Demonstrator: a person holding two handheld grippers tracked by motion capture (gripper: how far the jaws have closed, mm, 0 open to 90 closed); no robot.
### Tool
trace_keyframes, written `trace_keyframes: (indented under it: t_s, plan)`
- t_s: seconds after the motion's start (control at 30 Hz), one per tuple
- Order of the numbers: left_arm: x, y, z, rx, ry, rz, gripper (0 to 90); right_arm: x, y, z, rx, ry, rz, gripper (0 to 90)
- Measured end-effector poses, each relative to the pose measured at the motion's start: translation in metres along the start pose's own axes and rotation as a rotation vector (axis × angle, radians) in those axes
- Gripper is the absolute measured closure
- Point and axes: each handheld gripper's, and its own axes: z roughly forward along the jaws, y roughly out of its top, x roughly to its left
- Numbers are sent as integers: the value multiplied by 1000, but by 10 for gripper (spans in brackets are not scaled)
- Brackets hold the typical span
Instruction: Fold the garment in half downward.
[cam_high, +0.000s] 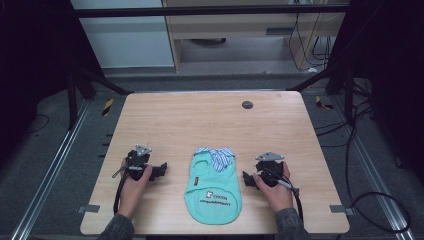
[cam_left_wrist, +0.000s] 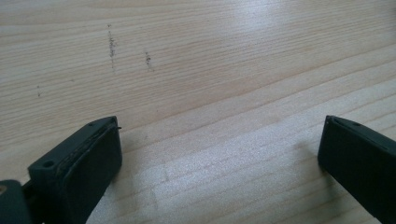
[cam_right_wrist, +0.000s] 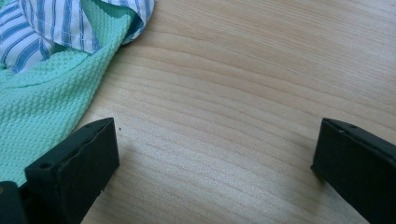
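Observation:
A small mint-green shirt (cam_high: 213, 190) with a blue-and-white striped collar (cam_high: 216, 156) lies flat on the wooden table (cam_high: 200, 120), near the front edge, a white logo patch on its lower part. My left gripper (cam_high: 161, 171) rests on the table to the shirt's left, held in a hand, jaws wide apart over bare wood (cam_left_wrist: 219, 154). My right gripper (cam_high: 247, 179) rests to the shirt's right, open too. In the right gripper view the green knit (cam_right_wrist: 42, 107) and striped collar (cam_right_wrist: 56, 23) lie beside the left jaw; nothing sits between the jaws (cam_right_wrist: 215, 158).
A small dark round disc (cam_high: 247, 104) sits near the table's far edge. Black cables trail from both grippers toward the person. Metal frame bars and floor cables surround the table.

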Motion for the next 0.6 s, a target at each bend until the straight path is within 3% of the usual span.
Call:
trace_keyframes:
  t_s: [0.47,0.57,0.6]
  plan:
    - [-6,-5,-6,10,-44,46,0,0,0,0,0,1,-2,11]
    - [-11,-3,-8,12,-63,71,30,2,-2,-3,-15,7,-15,75]
    - [-14,-2,-8,21,-71,85,49,4,-2,-6,-16,28,-32,139]
